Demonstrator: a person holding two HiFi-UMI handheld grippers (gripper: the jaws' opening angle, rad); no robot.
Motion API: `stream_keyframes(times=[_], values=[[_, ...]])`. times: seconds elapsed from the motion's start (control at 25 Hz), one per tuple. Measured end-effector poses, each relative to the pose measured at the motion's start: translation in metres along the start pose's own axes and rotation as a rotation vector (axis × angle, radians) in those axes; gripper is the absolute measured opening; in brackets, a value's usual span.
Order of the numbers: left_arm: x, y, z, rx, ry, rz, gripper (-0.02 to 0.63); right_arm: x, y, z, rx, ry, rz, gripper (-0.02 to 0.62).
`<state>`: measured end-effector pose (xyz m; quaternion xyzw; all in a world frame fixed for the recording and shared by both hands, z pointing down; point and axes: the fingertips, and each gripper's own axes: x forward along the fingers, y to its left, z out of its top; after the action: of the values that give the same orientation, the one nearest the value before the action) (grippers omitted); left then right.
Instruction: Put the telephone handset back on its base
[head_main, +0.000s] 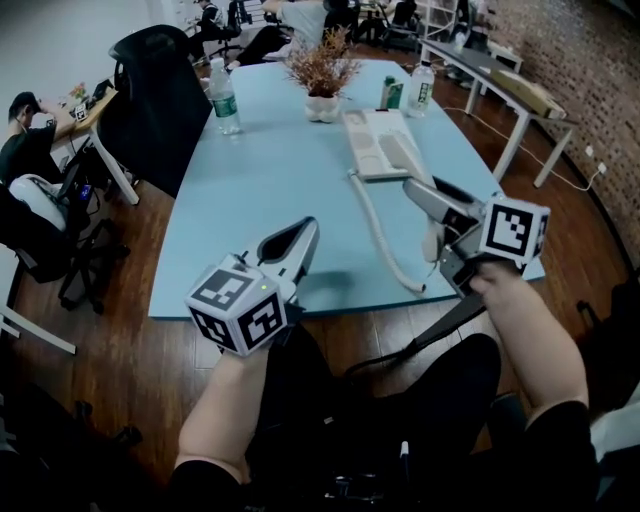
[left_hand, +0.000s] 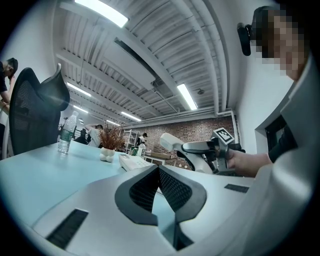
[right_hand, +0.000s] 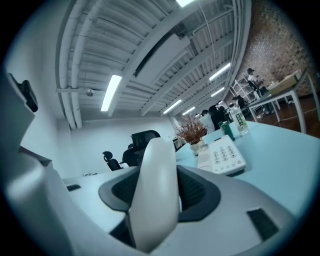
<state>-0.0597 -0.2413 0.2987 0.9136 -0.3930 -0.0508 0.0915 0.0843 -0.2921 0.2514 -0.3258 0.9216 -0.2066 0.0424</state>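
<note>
- In the right gripper view, the handset (right_hand: 155, 190) hides most of your right tool's (right_hand: 161, 186) pads.
- On the base (head_main: 380, 145), the key print is too small to read.
- The water bottle's (head_main: 226, 100) label is blurred.

Telephone base (head_main: 378, 143) lies on the worktop (head_main: 270, 200) beyond the right claw (head_main: 425, 192) and its handset (right_hand: 154, 200) — plant (head_main: 322, 72) behind it, bottle (head_main: 224, 97) left.

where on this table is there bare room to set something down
The widest bare stretch of the table lies left of the telephone base, between the water bottle and the left tool. The far end is crowded: potted plant, can, second bottle. The cord crosses the near right.
</note>
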Motion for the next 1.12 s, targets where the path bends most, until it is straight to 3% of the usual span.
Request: stream_keyframes(times=[0.08,0.16,0.44,0.68,0.88,1.12], values=[[0.000,0.002,-0.001,-0.004,0.002,0.000,-0.003,0.026,-0.018,0.003,0.064,0.041,-0.012,0.239],[-0.001,0.005,-0.002,-0.011,0.003,0.005,-0.003,0.051,-0.047,0.002,0.123,0.091,-0.089,0.239],[-0.004,0.010,0.001,-0.028,-0.009,0.011,-0.003,0.123,-0.153,0.019,0.038,0.191,-0.388,0.239],[-0.004,0.009,0.000,-0.028,-0.009,0.001,-0.003,0.168,-0.196,0.015,-0.077,0.276,-0.567,0.239],[-0.006,0.009,0.002,-0.031,-0.013,-0.004,-0.003,0.187,-0.204,0.023,-0.132,0.285,-0.652,0.239],[-0.007,0.019,0.001,-0.040,-0.017,0.014,-0.003,0.204,-0.203,0.023,-0.150,0.296,-0.659,0.239]])
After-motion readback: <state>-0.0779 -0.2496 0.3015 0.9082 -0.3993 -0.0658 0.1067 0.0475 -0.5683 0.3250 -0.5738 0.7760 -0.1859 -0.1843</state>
